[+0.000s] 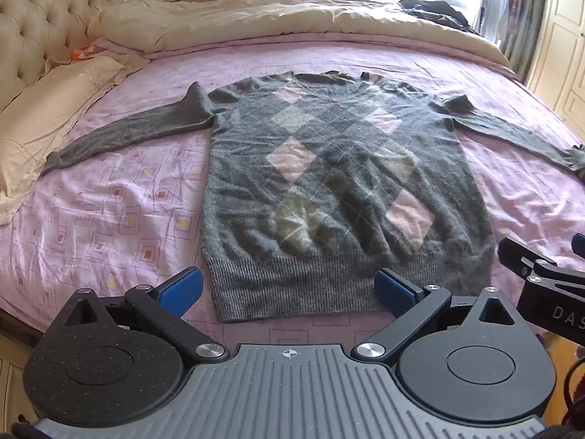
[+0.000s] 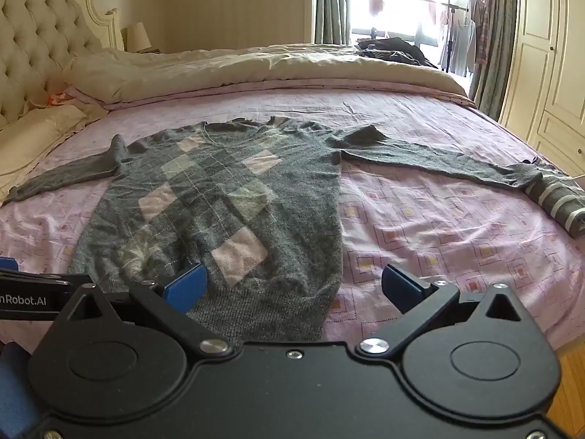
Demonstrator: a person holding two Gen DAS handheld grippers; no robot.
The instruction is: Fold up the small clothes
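Note:
A grey sweater (image 1: 329,183) with pink and pale diamonds lies flat, face up, on the pink bed sheet (image 1: 120,212), both sleeves spread out to the sides. The same sweater (image 2: 219,205) fills the left half of the right wrist view. My left gripper (image 1: 289,291) hovers over the ribbed hem, open, with nothing between its blue pads. My right gripper (image 2: 292,287) hangs above the hem's right corner, open and empty too. Part of the right gripper (image 1: 541,274) shows at the right edge of the left wrist view.
A folded grey striped garment (image 2: 559,201) lies by the right sleeve's cuff near the bed's edge. A beige duvet (image 1: 285,22) is bunched along the far side, with dark clothes (image 2: 395,49) on it. Pillows (image 1: 47,109) and a tufted headboard (image 2: 40,47) stand at left.

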